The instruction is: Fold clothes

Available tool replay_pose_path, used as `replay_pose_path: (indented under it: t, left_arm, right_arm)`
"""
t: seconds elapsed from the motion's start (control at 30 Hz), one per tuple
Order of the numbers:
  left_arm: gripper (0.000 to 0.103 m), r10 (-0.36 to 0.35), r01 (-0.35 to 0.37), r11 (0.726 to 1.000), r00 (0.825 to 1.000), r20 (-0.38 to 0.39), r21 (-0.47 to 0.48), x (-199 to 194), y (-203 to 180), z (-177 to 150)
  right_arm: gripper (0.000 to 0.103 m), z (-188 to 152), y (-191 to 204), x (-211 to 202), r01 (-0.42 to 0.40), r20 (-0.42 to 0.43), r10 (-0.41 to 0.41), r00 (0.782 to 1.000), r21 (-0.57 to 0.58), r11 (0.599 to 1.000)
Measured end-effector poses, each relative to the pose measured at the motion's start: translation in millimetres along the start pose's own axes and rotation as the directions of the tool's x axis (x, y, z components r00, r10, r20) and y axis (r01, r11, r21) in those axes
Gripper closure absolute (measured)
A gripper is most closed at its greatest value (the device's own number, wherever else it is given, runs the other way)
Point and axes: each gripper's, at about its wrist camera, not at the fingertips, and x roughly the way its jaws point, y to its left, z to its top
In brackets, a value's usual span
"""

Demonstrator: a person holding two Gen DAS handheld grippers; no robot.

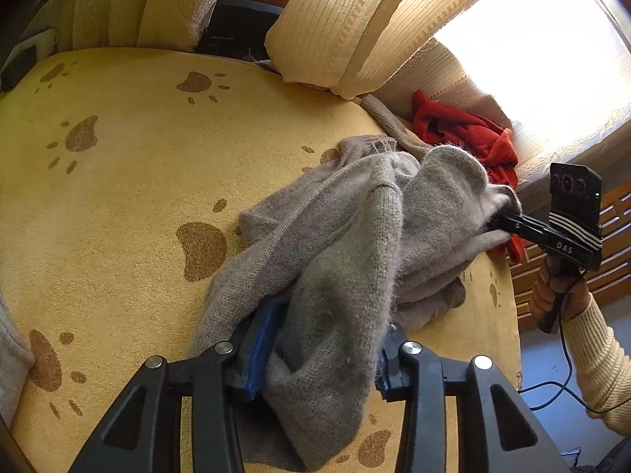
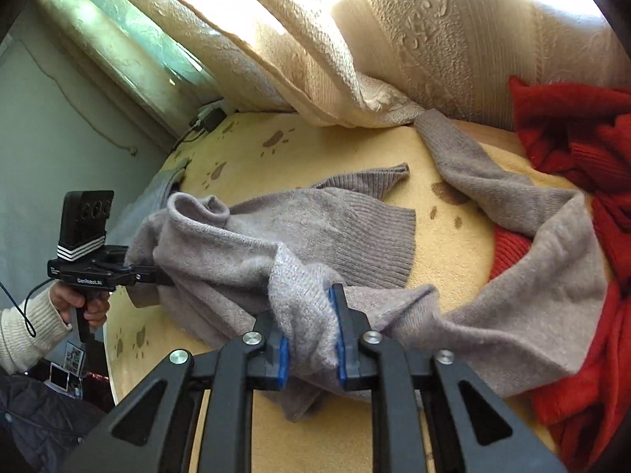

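Note:
A grey knitted sweater [image 1: 347, 236] lies bunched on a yellow paw-print cover [image 1: 118, 205]. My left gripper [image 1: 315, 339] is shut on a thick fold of the sweater, cloth filling the gap between its blue pads. My right gripper [image 1: 501, 222] grips the sweater's far right edge. In the right wrist view, my right gripper [image 2: 311, 335] is shut on a bunch of the grey sweater [image 2: 315, 228], and the left gripper [image 2: 157, 276] holds the sweater's left end. One sleeve [image 2: 473, 169] trails back toward the cushions.
A red knitted garment [image 2: 572, 197] lies heaped at the right, also seen in the left wrist view [image 1: 465, 134]. Cream cushions [image 1: 347, 27] line the back. The yellow cover [image 2: 453, 244] ends at a front edge by a wooden panel [image 1: 615, 236]. Another grey cloth [image 1: 12, 351] lies at the left.

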Motion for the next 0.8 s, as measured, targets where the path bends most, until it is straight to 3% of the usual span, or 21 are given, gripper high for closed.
replay_pose_path:
  t: [0.2,0.27,0.3,0.47,0.6,0.7,0.77,0.8]
  left_arm:
    - [0.059,-0.050,0.050,0.998,0.999,0.006,0.029,-6,-10,5]
    - [0.036,-0.055,0.054,0.998,0.998,0.009,0.032,-7,-13,4]
    - [0.032,-0.058,0.057,0.998,0.998,0.010,0.032,-8,-13,4]
    - [0.031,-0.089,0.090,0.996,0.995,0.046,-0.018,-12,-5,3]
    - [0.032,-0.046,0.049,0.998,0.997,0.059,-0.045,-12,3,4]
    - [0.056,-0.023,0.025,0.999,0.999,0.048,-0.036,-10,4,4]
    - [0.082,-0.014,0.015,1.000,0.999,0.041,-0.025,-9,3,3]
    - [0.088,0.000,0.001,1.000,0.999,0.042,-0.017,-10,1,1]
  right_arm:
    - [0.086,-2,17,-35,0.037,0.105,-0.040,0.994,0.032,0.999]
    - [0.086,-4,21,-46,0.052,0.139,-0.059,0.989,0.051,0.997]
    - [0.086,-5,23,-51,0.062,0.153,-0.070,0.986,0.059,0.996]
    - [0.086,-13,32,-72,0.129,0.203,-0.147,0.968,0.099,0.987]
    - [0.086,-22,39,-86,0.175,0.225,-0.201,0.953,0.130,0.976]
    - [0.086,-28,46,-94,0.204,0.233,-0.235,0.944,0.148,0.968]
    - [0.086,-33,50,-98,0.224,0.237,-0.260,0.936,0.168,0.960]
    - [0.086,-36,53,-100,0.234,0.238,-0.273,0.932,0.179,0.956]
